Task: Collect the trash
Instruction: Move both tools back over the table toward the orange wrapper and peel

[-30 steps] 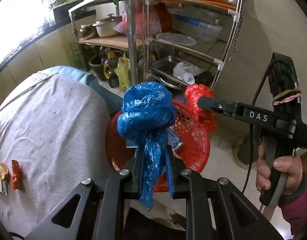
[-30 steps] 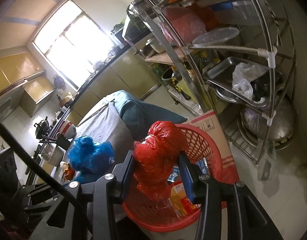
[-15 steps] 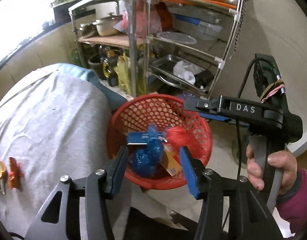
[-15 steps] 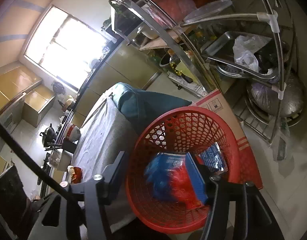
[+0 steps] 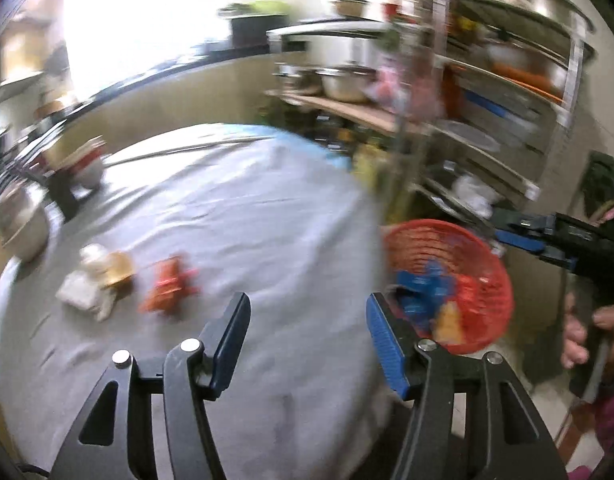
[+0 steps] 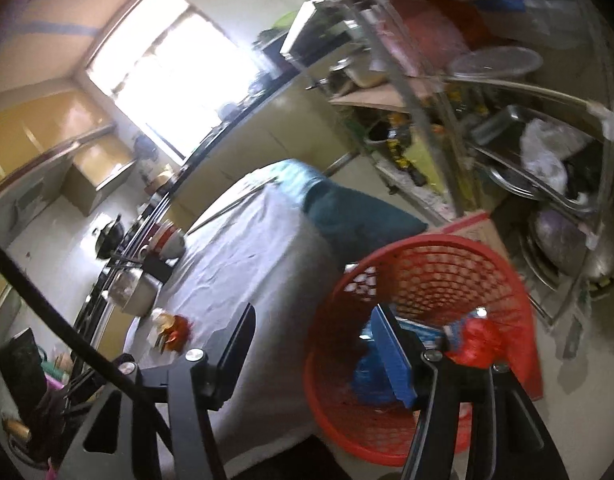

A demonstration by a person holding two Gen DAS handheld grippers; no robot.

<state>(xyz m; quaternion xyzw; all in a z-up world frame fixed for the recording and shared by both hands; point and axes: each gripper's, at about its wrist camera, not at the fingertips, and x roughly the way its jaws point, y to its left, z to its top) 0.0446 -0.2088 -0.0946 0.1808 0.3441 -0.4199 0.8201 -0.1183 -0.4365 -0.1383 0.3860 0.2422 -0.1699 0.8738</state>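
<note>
The left hand-held gripper (image 5: 307,332) hangs over the grey-covered desk (image 5: 247,216), its jaws well apart with nothing between them; they have just been opening. The right hand-held gripper (image 6: 313,344) also stands open and empty, over the near rim of the red basket (image 6: 507,280), which sits on the floor just beside the desk's edge. Its jaws have just been opening too.

Inside the basket lie 2 bags, a blue bag (image 6: 367,372) and a red bag (image 6: 479,340), touching each other among other packaging.

The trash still to collect lies on the desk toward its left side: an orange-red wrapper (image 5: 169,286) and, just beside it, a pale crumpled wrapper pile (image 5: 95,280). Motion blur hides their exact shape. A metal bowl (image 5: 23,224) stands near them at the desk's edge.

Both scraps look like thin film or paper: very light, soft and likely to crumple flat under the pads. Judged from this, the orange-red wrapper is best pinched across its raised, bunched middle rather than at a flat edge, where the pads could slide on the cloth. The pale pile seems loose, so 1 grip may lift only part of it.
</note>
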